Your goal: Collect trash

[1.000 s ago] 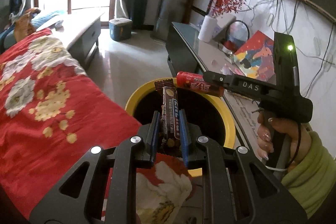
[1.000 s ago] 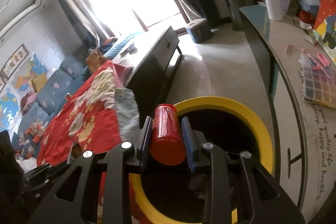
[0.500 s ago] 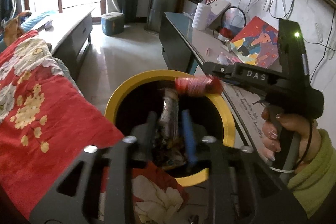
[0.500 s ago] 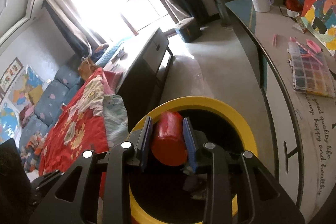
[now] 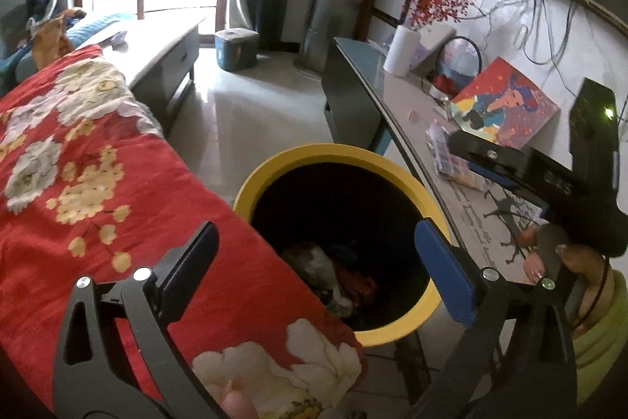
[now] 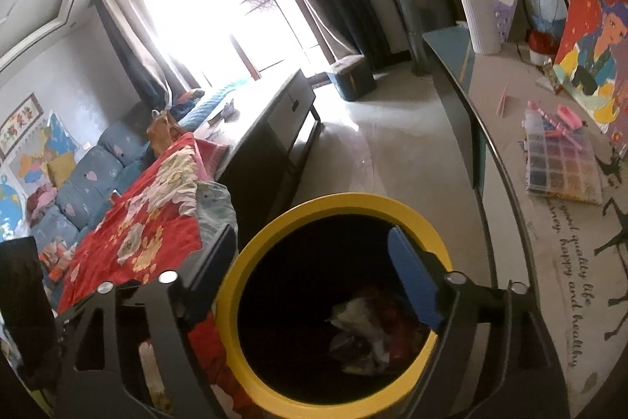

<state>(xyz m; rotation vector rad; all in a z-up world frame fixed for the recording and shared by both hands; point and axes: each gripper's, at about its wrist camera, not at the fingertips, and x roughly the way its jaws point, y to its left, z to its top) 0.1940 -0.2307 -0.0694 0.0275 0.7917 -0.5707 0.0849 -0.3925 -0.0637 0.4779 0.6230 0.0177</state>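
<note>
**Surfaces and what sits on them**

Floor: pale tile. Yellow-rimmed bin at 6 o'clock, teal box at 12. Side table at 3 o'clock: white vase, painting, bead organiser. Red floral blanket at 9 o'clock; whatever carries it is hidden.

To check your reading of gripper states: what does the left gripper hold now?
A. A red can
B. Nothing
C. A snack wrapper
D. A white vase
B: the left gripper stands wide open and empty over the yellow bin.
</note>
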